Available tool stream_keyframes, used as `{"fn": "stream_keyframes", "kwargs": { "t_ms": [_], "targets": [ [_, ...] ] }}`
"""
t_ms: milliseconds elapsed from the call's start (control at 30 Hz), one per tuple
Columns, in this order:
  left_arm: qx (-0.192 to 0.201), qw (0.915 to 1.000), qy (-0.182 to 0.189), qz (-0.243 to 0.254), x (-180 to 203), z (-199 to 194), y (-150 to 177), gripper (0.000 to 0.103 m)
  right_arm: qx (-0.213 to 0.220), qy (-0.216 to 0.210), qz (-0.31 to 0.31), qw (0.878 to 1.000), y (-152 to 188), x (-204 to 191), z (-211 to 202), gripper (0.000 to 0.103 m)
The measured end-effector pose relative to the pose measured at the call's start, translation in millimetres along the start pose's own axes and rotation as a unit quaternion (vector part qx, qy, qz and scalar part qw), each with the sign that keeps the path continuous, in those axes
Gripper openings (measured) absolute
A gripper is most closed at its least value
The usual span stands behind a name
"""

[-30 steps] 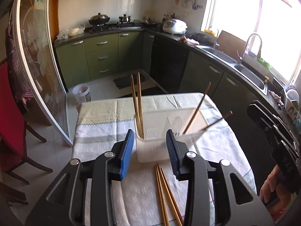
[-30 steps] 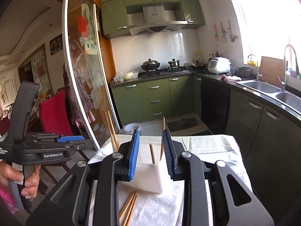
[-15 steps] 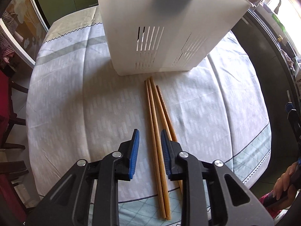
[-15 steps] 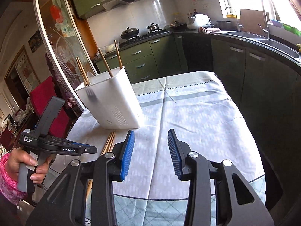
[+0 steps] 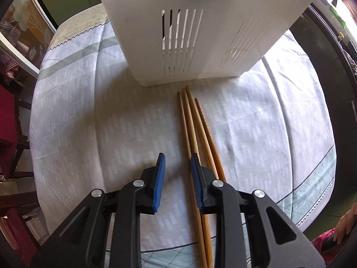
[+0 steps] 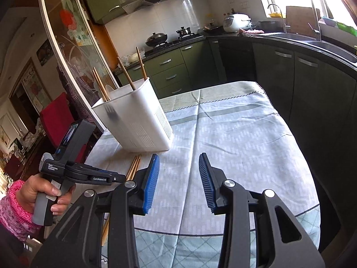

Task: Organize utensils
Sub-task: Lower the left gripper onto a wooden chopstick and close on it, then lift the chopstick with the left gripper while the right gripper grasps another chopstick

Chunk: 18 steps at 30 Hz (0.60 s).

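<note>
L wrist view: left claw (image 5: 177, 167) points down at the bench (image 5: 89, 116), jaws slightly apart w/ one chopstick of the loose chopsticks (image 5: 194, 129) between them, not clamped; white holder (image 5: 200, 22) just beyond. R wrist view: right claw (image 6: 179, 174) apart, empty, over cloth; holder w/ more chopsticks (image 6: 127, 73) to its left.

Points steeply down at wooden chopsticks (image 5: 196, 125) on tablecloth (image 5: 89, 122); left gripper (image 5: 177, 167) apart, one chopstick beside right pad; white slotted utensil holder (image 5: 200, 29) just beyond.
</note>
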<state>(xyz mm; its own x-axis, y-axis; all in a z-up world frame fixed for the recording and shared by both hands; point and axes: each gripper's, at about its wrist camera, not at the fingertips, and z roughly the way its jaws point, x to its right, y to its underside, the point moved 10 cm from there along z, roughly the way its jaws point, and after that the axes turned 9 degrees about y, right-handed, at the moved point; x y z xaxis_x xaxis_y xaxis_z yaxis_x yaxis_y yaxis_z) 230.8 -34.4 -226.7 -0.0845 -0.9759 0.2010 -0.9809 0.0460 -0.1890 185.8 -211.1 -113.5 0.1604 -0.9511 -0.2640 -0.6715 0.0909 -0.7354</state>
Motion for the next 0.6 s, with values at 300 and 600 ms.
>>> {"fn": "stream_keyframes", "kwargs": {
  "t_ms": [300,600],
  "targets": [
    [-0.006,0.9999,-0.015,0.005,13,15,-5,0.012,-0.010,-0.005,-0.006,1.000,3,-7,8,0.037],
    [0.025,0.9996,0.005,-0.011,5,4,-10,0.005,-0.069,-0.023,-0.051,0.996,19,-46,41,0.037]
  ]
}}
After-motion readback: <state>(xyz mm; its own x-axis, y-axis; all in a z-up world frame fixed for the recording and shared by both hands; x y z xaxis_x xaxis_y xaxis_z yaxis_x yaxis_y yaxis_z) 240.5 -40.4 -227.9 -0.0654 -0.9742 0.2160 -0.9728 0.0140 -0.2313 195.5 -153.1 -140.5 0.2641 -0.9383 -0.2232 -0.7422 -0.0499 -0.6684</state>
